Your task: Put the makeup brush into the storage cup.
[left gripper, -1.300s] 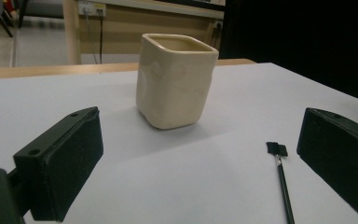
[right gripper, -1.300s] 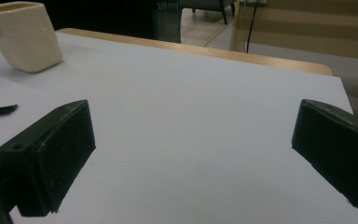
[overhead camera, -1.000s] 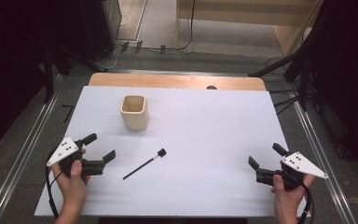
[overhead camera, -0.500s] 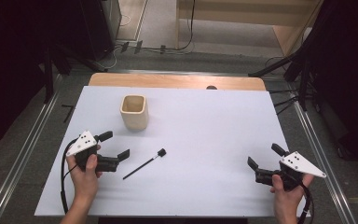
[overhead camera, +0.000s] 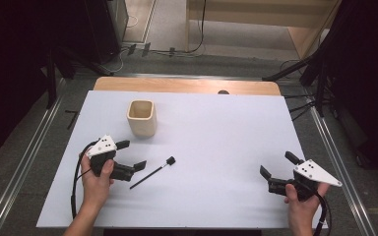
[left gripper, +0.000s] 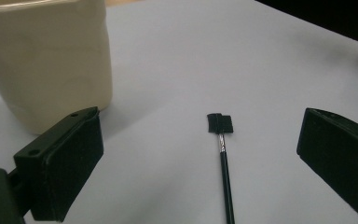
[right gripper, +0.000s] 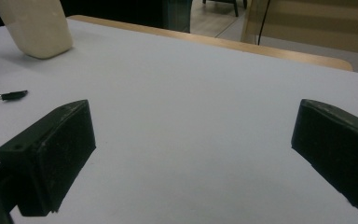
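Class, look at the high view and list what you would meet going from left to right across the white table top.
left gripper → cup → small black brush → right gripper

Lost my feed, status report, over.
Left gripper open, jaws astride the brush, not touching. Right gripper open, idle. Cup upright beyond the brush. Nothing in the way.

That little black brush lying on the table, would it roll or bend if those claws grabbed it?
The brush looks thin and straight, so probably stiff and very light. Its round handle might roll when nudged, though the flat square head could stop it.
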Demonstrator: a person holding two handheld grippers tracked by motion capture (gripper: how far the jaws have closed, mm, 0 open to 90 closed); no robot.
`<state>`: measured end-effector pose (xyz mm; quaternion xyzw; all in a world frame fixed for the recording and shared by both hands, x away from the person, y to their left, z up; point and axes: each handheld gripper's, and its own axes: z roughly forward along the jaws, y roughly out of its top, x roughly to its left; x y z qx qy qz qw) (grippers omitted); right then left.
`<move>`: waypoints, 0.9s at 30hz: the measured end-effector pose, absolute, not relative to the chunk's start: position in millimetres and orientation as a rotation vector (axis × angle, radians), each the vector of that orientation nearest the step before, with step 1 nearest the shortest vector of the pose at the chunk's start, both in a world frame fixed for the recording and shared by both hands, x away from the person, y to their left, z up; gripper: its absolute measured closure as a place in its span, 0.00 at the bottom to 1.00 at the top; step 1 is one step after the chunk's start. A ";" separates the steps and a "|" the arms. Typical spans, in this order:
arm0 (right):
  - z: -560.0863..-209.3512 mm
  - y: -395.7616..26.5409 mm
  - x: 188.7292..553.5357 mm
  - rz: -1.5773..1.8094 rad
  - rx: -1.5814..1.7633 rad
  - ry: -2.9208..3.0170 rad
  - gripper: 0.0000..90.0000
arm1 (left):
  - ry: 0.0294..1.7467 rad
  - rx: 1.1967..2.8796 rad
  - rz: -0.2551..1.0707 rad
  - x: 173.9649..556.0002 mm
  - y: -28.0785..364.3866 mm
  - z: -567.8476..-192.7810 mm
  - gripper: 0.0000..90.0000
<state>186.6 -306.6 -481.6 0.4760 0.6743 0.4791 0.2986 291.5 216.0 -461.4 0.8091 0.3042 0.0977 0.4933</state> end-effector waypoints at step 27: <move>-485.5 -306.7 189.4 1.259 1.279 1.808 0.01 | 0.647 2.247 0.134 300.6 183.9 -462.6 0.01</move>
